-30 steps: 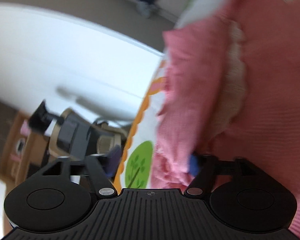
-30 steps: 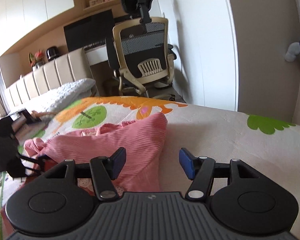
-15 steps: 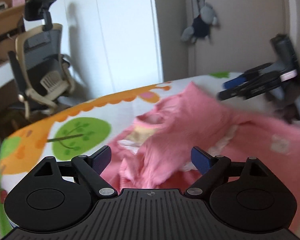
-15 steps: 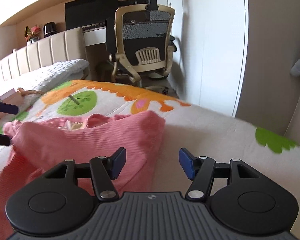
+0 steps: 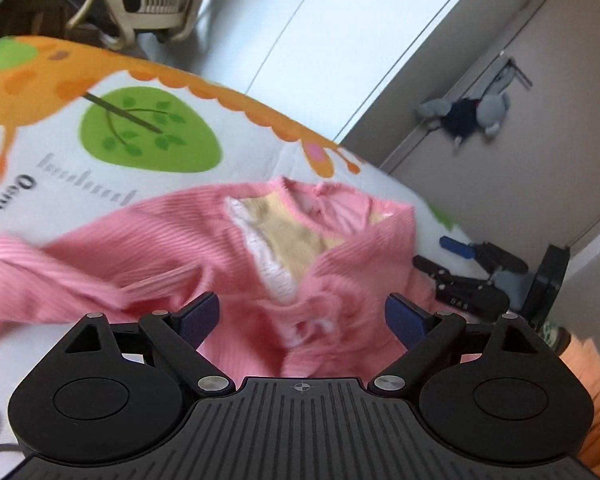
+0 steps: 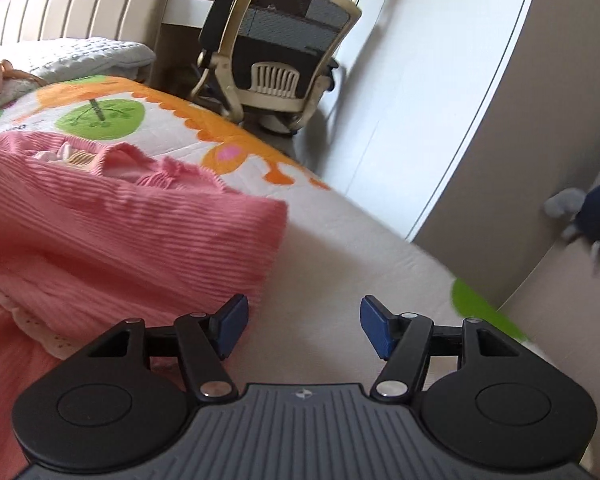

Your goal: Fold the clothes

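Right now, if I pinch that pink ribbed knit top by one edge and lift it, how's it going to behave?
The pink ribbed knit top lies rumpled in soft folds, so it will probably droop limply. The ribbing suggests some stretch. Its cream lace-edged lining shows loose, so the layers may shift apart.

One pink garment [image 5: 172, 252], one printed bedspread [image 5: 148, 168], one office chair [image 6: 284, 40], one stuffed toy [image 5: 466, 114], two grippers [image 5: 302, 316] [image 6: 304, 322].
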Demonstrator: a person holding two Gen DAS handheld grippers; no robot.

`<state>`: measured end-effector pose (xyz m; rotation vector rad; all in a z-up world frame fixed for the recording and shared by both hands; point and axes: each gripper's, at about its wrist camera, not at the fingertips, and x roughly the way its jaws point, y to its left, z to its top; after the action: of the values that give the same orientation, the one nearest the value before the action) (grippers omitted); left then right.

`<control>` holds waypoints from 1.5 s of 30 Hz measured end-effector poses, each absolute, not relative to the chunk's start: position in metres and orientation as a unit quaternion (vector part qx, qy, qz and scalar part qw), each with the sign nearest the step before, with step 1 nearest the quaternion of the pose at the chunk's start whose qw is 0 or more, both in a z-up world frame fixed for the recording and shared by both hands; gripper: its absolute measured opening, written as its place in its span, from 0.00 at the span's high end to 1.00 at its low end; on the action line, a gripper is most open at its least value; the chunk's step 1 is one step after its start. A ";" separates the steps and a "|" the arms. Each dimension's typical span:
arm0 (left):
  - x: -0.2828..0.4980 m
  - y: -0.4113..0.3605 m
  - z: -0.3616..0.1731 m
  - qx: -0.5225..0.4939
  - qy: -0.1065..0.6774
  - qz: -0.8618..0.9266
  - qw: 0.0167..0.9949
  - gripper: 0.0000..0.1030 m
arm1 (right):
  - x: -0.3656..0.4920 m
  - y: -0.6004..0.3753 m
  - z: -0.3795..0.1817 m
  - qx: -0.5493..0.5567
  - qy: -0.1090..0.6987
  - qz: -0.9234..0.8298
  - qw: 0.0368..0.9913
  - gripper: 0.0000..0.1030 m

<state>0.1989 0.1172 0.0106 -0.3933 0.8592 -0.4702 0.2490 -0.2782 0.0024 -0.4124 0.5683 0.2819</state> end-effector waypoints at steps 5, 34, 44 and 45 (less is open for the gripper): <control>0.204 0.075 0.007 -0.093 0.407 -0.232 0.879 0.30 | 0.242 -0.278 0.014 -0.195 0.261 0.154 0.933 0.40; 0.265 0.027 -0.029 0.084 0.365 -0.122 0.919 0.47 | 0.273 -0.260 0.030 -0.106 0.246 0.181 0.946 0.75; 0.246 0.048 -0.009 0.057 0.363 -0.103 0.924 0.23 | 0.276 -0.234 -0.013 -0.076 0.322 0.228 0.916 0.53; 0.241 0.060 -0.002 0.028 0.367 -0.104 0.924 0.21 | 0.275 -0.233 -0.014 -0.080 0.320 0.228 0.916 0.53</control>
<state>0.2413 0.0598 -0.0017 0.0567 0.7538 -0.2141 0.2751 -0.2328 -0.0138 -0.1640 0.6583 0.4686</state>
